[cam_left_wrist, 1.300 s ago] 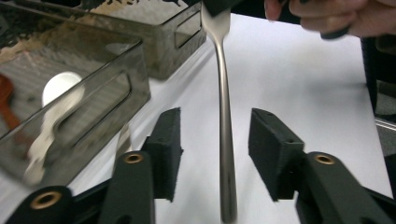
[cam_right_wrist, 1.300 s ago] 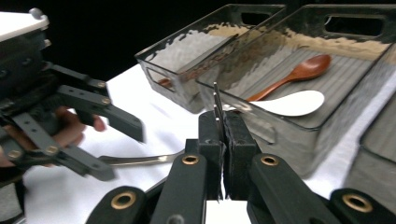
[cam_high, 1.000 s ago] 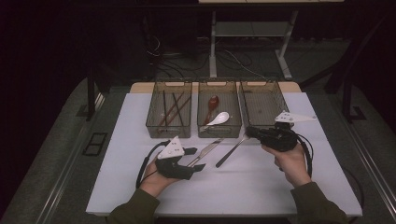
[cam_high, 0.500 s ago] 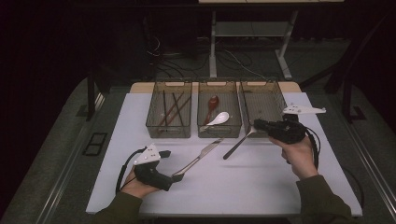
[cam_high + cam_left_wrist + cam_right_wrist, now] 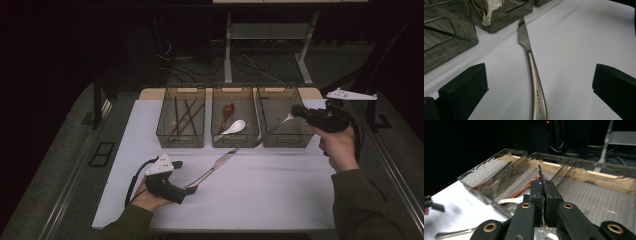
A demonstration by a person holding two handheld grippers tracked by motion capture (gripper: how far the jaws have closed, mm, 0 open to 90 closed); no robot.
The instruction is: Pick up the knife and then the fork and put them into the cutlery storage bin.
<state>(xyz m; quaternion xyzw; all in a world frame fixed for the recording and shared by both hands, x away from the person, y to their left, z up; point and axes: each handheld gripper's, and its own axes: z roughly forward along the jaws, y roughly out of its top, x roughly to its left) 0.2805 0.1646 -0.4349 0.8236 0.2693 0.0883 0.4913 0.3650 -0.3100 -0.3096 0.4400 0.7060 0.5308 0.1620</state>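
My right gripper is clamping a fork by its handle end, jaws shut tight on the thin metal. The fork is slanting down and toward the left from the jaws, its head hanging over the right bin, close to the wall shared with the middle bin. In the right gripper view the handle is standing edge-on between the pads, pointing toward the bins. I judge I am carrying it to drop into that right bin, so what matters is the fork's long axis: it is lying crosswise to the bin's length, and I would need to swing it to run along the bin.

My left gripper is resting low on the table, jaws spread wide and having just been opening, with a knife lying flat between them, untouched. Its blade is pointing away toward the middle bin, its handle nearest my left hand.
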